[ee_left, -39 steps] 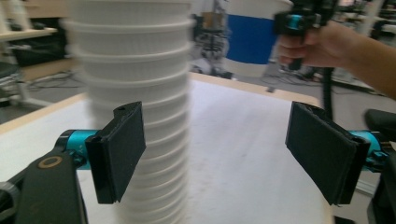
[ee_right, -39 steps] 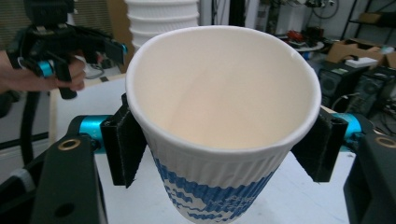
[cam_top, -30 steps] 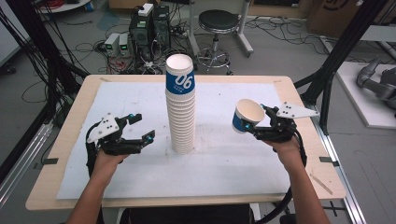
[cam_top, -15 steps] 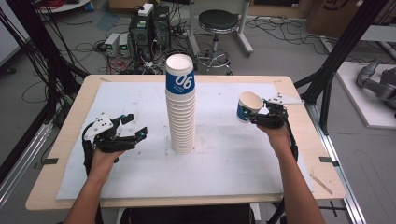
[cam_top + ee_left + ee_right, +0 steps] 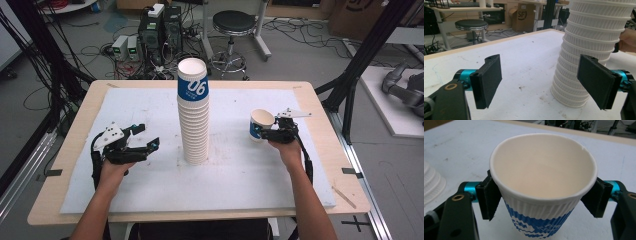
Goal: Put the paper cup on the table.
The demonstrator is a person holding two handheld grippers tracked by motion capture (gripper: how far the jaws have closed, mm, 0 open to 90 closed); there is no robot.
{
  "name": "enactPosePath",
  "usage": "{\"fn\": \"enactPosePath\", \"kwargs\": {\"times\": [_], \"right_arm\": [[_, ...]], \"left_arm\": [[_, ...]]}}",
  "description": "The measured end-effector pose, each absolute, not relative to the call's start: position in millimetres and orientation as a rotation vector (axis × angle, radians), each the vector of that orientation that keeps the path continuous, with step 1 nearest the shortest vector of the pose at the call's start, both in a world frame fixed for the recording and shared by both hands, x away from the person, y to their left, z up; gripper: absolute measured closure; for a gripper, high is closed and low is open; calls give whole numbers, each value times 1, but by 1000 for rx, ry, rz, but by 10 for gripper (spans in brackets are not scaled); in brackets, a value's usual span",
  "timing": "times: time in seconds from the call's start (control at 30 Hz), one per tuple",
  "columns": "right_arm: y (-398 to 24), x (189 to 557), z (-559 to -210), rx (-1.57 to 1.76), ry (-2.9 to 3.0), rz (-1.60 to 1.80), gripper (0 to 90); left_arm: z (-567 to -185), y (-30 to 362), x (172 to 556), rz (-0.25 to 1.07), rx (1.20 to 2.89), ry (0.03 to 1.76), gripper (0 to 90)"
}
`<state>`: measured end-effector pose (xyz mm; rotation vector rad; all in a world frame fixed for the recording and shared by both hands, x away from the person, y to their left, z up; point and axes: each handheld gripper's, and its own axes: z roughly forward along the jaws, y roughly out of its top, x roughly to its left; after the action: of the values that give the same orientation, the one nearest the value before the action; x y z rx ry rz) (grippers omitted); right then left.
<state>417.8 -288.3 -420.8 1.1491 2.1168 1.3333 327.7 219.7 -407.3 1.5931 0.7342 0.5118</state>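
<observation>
A tall stack of white ribbed paper cups [image 5: 194, 112] with a blue-banded top cup stands in the middle of the white mat; its lower part [image 5: 589, 55] rises at the right of the left gripper view. My right gripper [image 5: 267, 132] is shut on a single white-and-blue paper cup [image 5: 261, 123], held upright right of the stack, low over the mat. In the right gripper view both pads press the cup [image 5: 544, 187] under its rim. My left gripper [image 5: 146, 137] stands open left of the stack, nothing between its jaws [image 5: 540, 82].
The white mat [image 5: 150, 200] covers a wooden table [image 5: 65, 165]. Beyond the far edge are a black stool [image 5: 234, 22], computer boxes [image 5: 160, 25] and cables on the floor. Black frame posts stand at both sides.
My right gripper has carried the cup down and outward from the stack, tipping it from tilted to upright. My left gripper has sunk slightly and stays open.
</observation>
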Motion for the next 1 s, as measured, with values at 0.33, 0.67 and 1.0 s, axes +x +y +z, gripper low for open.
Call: {"fn": "enactPosePath", "kwargs": {"times": [0.33,0.67,1.0], "right_arm": [[-290,411,-431,1186,2150,1308,192],[-296,405,-434,1189,2203,1279,192],[-311,383,-428,1159,2217,1239,192]], "left_arm": [[-410,220,328,500,1595,745,200],[-411,220,328,497,1591,750,200],[-414,221,329,488,1590,760,200]]}}
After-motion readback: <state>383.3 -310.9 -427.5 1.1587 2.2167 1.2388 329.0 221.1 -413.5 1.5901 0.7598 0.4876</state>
